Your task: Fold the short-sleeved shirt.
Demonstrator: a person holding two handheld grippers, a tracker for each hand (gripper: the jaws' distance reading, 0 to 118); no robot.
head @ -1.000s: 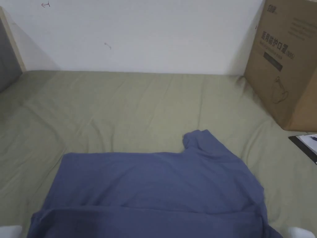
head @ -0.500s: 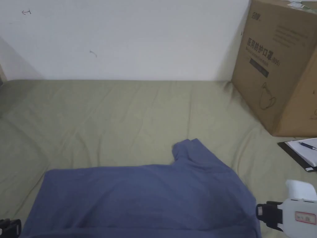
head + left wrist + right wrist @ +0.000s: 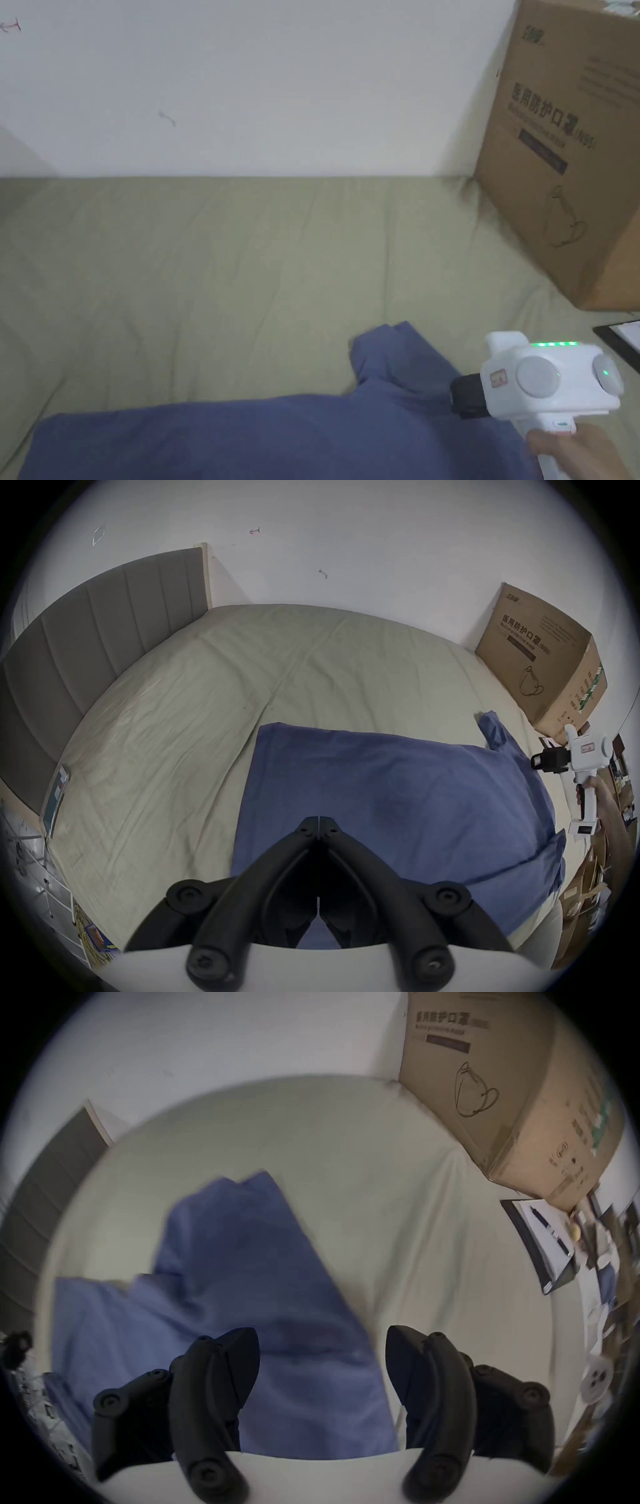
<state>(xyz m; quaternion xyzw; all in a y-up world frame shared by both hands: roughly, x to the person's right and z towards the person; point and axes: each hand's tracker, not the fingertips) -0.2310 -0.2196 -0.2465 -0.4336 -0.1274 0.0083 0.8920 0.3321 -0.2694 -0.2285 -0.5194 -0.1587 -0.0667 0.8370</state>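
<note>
Above blue shirt (image 3: 263, 1303) on bed (image 3: 219, 262), right gripper (image 3: 322, 1342) jaws wide, empty, left gripper (image 3: 318, 821) closed, empty

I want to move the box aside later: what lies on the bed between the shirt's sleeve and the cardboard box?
Nothing: bare green sheet separates the sleeve from the cardboard box, as the head view shows.

The shirt (image 3: 398, 791) is made of matt blue cloth, the sheet (image 3: 207, 705) of creased olive cloth. The right gripper (image 3: 465, 395) is cased in smooth white plastic (jaws matt black); the box (image 3: 562, 156) is plain cardboard.
</note>
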